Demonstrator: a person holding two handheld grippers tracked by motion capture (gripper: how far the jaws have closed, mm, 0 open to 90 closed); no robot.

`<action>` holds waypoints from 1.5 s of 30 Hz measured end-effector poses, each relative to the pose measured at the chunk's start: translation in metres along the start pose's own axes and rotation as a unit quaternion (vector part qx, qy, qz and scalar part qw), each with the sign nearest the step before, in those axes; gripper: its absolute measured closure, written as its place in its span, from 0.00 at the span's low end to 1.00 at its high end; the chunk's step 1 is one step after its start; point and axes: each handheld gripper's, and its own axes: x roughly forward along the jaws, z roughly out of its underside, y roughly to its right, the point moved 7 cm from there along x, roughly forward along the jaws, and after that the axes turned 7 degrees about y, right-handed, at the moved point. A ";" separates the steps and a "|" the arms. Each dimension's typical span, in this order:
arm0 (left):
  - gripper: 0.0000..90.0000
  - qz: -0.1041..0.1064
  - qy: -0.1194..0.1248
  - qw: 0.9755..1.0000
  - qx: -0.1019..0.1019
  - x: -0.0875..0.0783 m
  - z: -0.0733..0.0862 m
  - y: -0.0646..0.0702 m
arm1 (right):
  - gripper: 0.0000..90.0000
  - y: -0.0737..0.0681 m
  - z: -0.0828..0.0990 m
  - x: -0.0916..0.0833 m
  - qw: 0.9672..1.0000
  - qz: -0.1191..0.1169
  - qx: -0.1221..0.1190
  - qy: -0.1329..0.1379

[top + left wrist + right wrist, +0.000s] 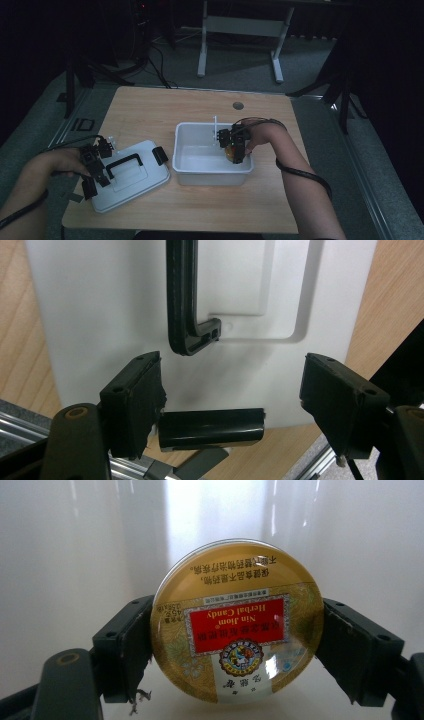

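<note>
One tin (237, 635), one tub (200, 172), one lid (145, 177)

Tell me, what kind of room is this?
Probably a lab or workshop set up for recording, not a home. A small wooden table stands on grey floor among dark stands and cables, and the person's hands hold camera grippers: the right gripper holds a candy tin in a white bin.

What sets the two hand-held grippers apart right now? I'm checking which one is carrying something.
The right hand-held gripper is clamped on a round gold candy tin; the left hand-held gripper stands open and holds nothing. The right one reaches down inside the white bin; the left hangs over the white lid lying beside the bin, near its black handle. Both have black jaws.
</note>
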 end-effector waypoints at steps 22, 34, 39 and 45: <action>0.27 0.002 -0.001 1.000 0.002 0.003 0.001 0.000 | 0.23 0.001 -0.002 0.046 0.999 -0.018 -0.003 -0.031; 0.27 0.003 -0.004 1.000 0.001 0.003 0.002 0.001 | 0.22 -0.001 -0.002 0.056 0.999 -0.032 0.003 -0.042; 0.27 0.006 -0.005 1.000 0.002 0.004 0.002 0.001 | 0.22 -0.001 -0.002 0.056 0.998 -0.034 0.013 -0.042; 0.27 0.006 -0.006 1.000 0.003 0.003 0.002 0.002 | 0.15 -0.001 -0.002 0.053 0.998 -0.043 0.023 -0.032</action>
